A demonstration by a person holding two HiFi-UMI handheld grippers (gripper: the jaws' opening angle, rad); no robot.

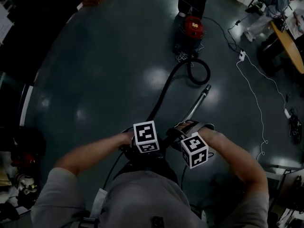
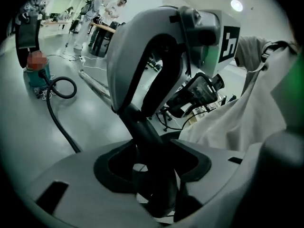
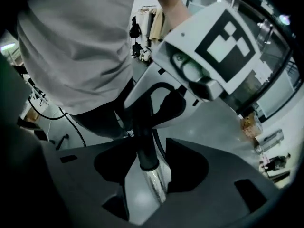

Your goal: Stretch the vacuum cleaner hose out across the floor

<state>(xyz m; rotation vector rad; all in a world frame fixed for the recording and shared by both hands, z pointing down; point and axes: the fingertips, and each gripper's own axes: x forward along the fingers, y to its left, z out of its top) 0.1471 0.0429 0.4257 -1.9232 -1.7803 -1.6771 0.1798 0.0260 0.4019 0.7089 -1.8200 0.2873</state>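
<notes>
Two grips are holding: the left gripper is clenching the dark curved end of the hose; the right gripper is clamping the chrome wand; the hose is lying looped beside the red vacuum cleaner; a hard pull risks toppling it, or the smooth wand slipping.

- Floor was smooth and glossy, mirroring lights toward twelve o'clock.
- Wand tube was polished metal.
- Hose looked matt black, probably plastic.
- Shirt was soft cloth.
</notes>
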